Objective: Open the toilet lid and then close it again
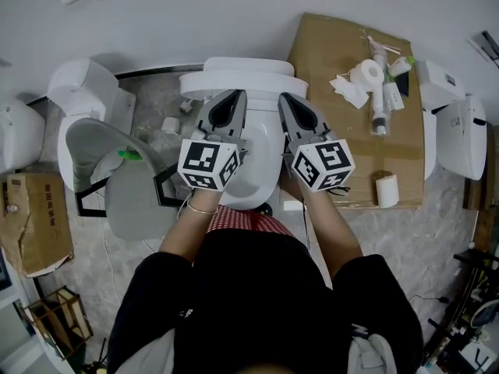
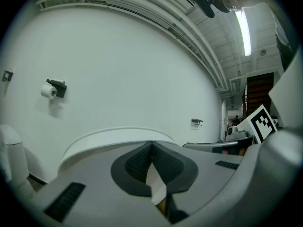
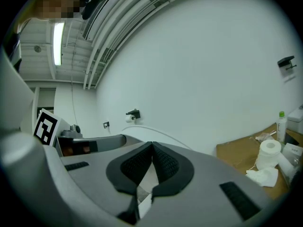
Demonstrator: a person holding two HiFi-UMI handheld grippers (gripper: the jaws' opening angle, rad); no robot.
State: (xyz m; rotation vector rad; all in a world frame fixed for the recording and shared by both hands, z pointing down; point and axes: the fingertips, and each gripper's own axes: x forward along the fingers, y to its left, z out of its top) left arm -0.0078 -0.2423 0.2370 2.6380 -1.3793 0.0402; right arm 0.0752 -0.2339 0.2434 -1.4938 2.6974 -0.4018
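We hold the left hand-held gripper [image 1: 232, 100] and the right hand-held gripper [image 1: 290, 101] over the toilet lid [image 1: 261, 170]. Both have their jaws pressed together, gripping nothing.

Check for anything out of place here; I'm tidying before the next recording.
On the cardboard sheet right of the toilet, a toilet roll, crumpled tissue and tubes sit in a loose jumble. Nothing looks spilled or broken.

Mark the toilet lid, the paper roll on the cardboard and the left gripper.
toilet lid [image 1: 262, 166]: head view, bare middle of its top.
paper roll [image 1: 367, 75]: head view, its upturned end.
left gripper [image 2: 151, 144]: left gripper view, where its shut tips meet.
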